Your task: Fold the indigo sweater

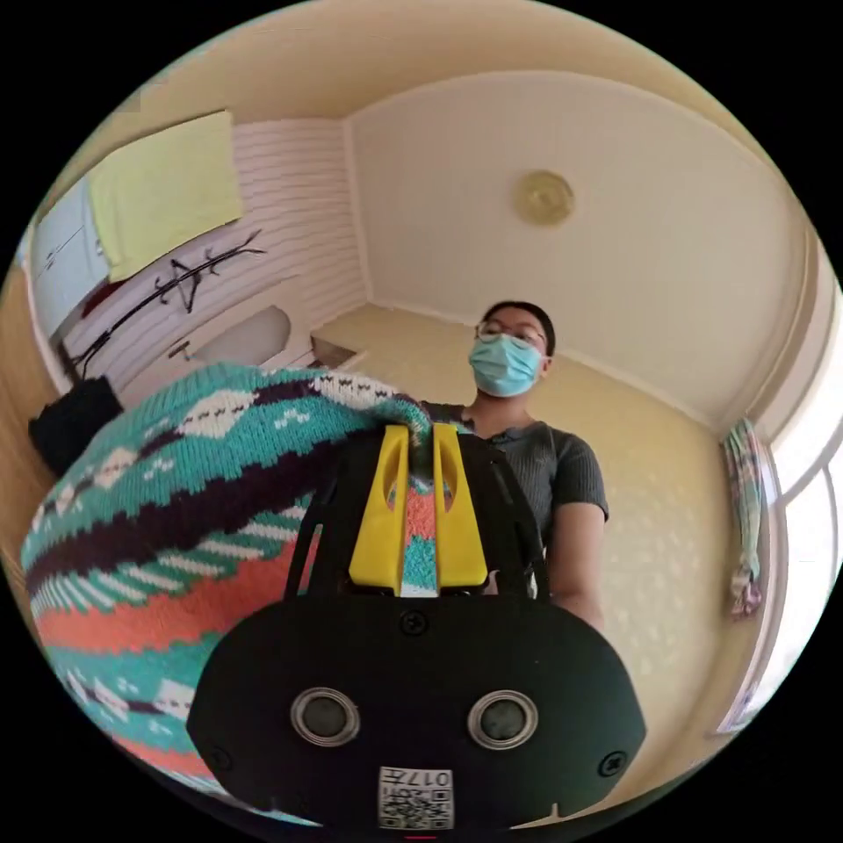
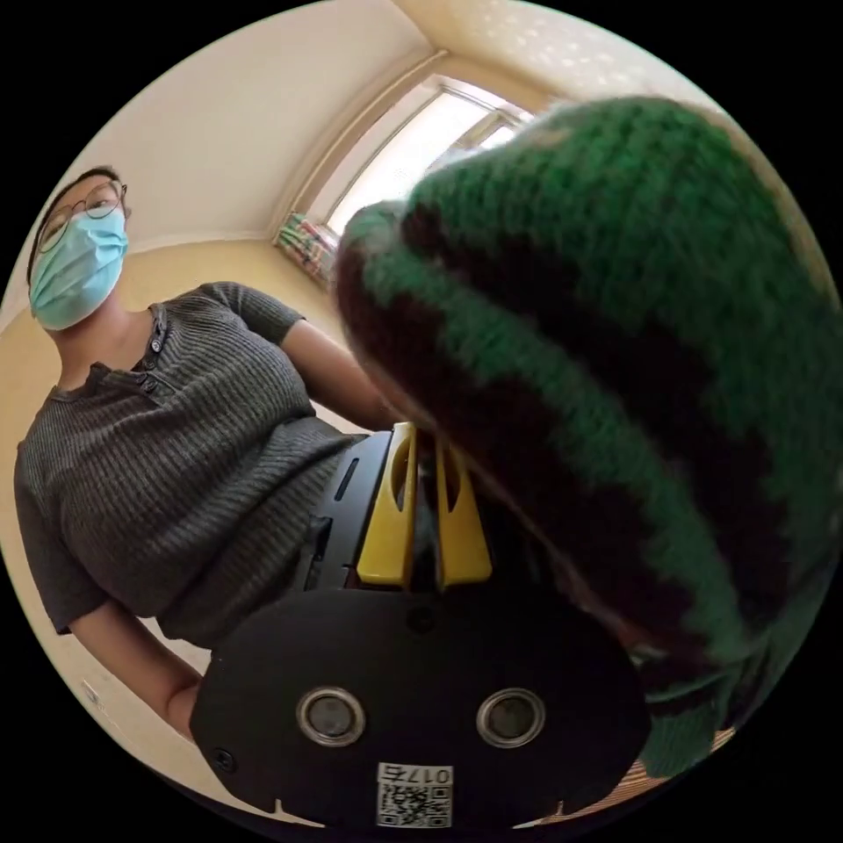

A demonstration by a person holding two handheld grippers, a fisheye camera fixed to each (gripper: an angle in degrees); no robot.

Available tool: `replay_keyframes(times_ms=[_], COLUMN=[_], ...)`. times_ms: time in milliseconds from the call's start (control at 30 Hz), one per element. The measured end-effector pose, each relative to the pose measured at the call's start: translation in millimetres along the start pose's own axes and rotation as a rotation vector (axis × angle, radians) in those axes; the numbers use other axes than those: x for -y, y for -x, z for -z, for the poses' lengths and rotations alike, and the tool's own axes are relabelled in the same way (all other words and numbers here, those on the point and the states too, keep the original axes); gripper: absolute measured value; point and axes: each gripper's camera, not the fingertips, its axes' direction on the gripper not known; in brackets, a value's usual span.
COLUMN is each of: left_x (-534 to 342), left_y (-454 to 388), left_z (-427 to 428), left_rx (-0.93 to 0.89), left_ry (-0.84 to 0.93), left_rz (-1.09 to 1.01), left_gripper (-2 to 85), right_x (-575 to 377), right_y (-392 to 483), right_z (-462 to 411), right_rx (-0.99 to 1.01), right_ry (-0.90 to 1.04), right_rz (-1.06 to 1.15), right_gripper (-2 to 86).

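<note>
Left gripper view: left gripper points up toward the ceiling, yellow jaws nearly together w/ a fold of the sweater pinched between the tips. Knit shows between the jaws lower down too. Sweater is patterned: teal, orange, white, dark bands; it drapes from the jaw tips toward 8–9 o'clock. Person in mask and grey top stands at 1–2 o'clock of the gripper, looking down. Ceiling lamp at 12–1 o'clock. Yellow-green cloth hangs on the wall at 10 o'clock, black rack just below it, dark object at 9 o'clock. Curtain and window at 3 o'clock.

Right gripper view: right gripper also aimed up, jaws close together, sweater edge caught at the tips. Here the knit reads green w/ dark stripes, very near the lens and blurred, bulging from the tips out to 1–4 o'clock. Person at 9–10 o'clock, one arm reaching in behind the knit. Window at 12 o'clock, curtain beside it.
</note>
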Motion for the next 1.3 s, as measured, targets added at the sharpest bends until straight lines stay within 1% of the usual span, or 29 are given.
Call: replay_keyframes(times_ms=[33, 100, 133, 167, 200, 267, 300, 333, 367, 400, 433, 467, 533, 600, 667, 733, 767, 800, 867, 933, 1033, 1100, 1167, 1233, 1300], left_x=[1.9, -3.3, -7.4, -16.0, -24.7, -36.8, -44.6, -48.4, -55.8, -61.9, -64.6, -69.3, -77.0, -88.1, -97.9, -107.9, -114.8, -122.5, -135.3, -148.1, -166.0, -175.5, -186.3, -195.9, -200.8], left_y=[-16.1, -81.9, -97.8, -126.8, -151.0, -176.7, -189.9, -196.0, -206.8, -214.7, -217.6, -221.6, -225.1, -231.5, -239.1, -246.5, -250.2, -252.6, -254.2, -255.8, -263.5, -271.3, -280.2, -287.8, -292.9], left_z=[-6.1, -23.5, -26.8, -34.1, -43.4, -56.5, -65.4, -70.0, -79.2, -88.1, -92.8, -102.6, -118.2, -138.1, -148.3, -154.5, -157.8, -161.1, -167.2, -175.5, -189.1, -200.2, -208.4, -218.3, -231.9], left_rx=[-0.027, -0.142, -0.170, -0.211, -0.215, -0.203, -0.209, -0.214, -0.223, -0.233, -0.241, -0.262, -0.297, -0.303, -0.278, -0.273, -0.285, -0.299, -0.313, -0.305, -0.213, -0.137, -0.067, 0.013, 0.150], left_ry=[0.006, -0.010, -0.017, -0.015, 0.002, -0.007, -0.012, -0.009, -0.005, -0.004, -0.003, 0.001, 0.013, 0.020, 0.004, -0.016, -0.030, -0.042, -0.059, -0.061, -0.066, -0.044, -0.021, 0.022, 0.055], left_rz=[-0.068, -0.366, -0.440, -0.559, -0.635, -0.690, -0.720, -0.736, -0.768, -0.785, -0.788, -0.787, -0.785, -0.797, -0.823, -0.856, -0.874, -0.888, -0.901, -0.902, -0.877, -0.834, -0.846, -0.844, -0.776], left_gripper=[5.0, 4.9, 4.9, 4.8, 4.8, 4.8, 4.8, 4.7, 4.7, 4.7, 4.7, 4.6, 4.6, 4.7, 4.7, 4.7, 4.7, 4.6, 4.6, 4.6, 4.7, 4.7, 4.8, 4.9, 4.9], right_x=[8.7, 10.1, 4.2, -5.9, -12.1, -40.2, -47.3, -60.2, -70.6, -75.1, -81.4, -84.3, -81.4, -69.8, -50.1, -42.4, -41.0, -41.0, -43.9, -46.5, -44.1, -37.1, -23.8, -11.0, -0.6], right_y=[13.2, 36.0, 50.6, 62.1, 65.9, 66.3, 62.6, 51.0, 37.5, 30.4, 15.6, 2.3, -15.9, -32.8, -51.0, -61.2, -68.1, -71.6, -85.0, -91.5, -84.6, -67.7, -28.3, 5.8, 41.7], right_z=[-14.1, -26.7, -29.4, -28.2, -26.5, -21.5, -21.1, -20.0, -19.0, -19.3, -21.6, -28.1, -47.7, -78.6, -138.2, -186.0, -214.3, -225.9, -255.3, -262.6, -247.0, -232.5, -216.7, -212.4, -215.5], right_rx=[-0.019, -0.102, -0.185, -0.287, -0.341, -0.605, -0.671, -0.783, -0.858, -0.888, -0.938, -0.970, -0.970, -0.881, -0.794, -0.774, -0.752, -0.754, -0.853, -0.932, -1.132, -1.211, -1.343, -1.427, -1.509], right_ry=[0.022, 0.017, -0.009, -0.054, -0.083, -0.163, -0.173, -0.180, -0.185, -0.186, -0.185, -0.180, -0.152, -0.076, 0.100, 0.216, 0.262, 0.265, 0.191, 0.116, -0.030, -0.115, -0.270, -0.369, -0.471], right_rz=[0.042, 0.104, 0.141, 0.158, 0.157, 0.087, 0.057, -0.032, -0.121, -0.159, -0.229, -0.253, -0.223, -0.142, -0.040, 0.020, 0.046, 0.047, -0.015, -0.072, -0.176, -0.187, -0.156, -0.115, -0.068], right_gripper=[1.3, 1.6, 1.7, 1.8, 1.8, 2.4, 2.7, 3.8, 5.6, 7.6, 11.6, 14.1, 16.6, 18.0, 19.9, 20.5, 19.9, 19.6, 10.2, 6.0, 4.4, 3.9, 3.6, 3.5, 3.5])
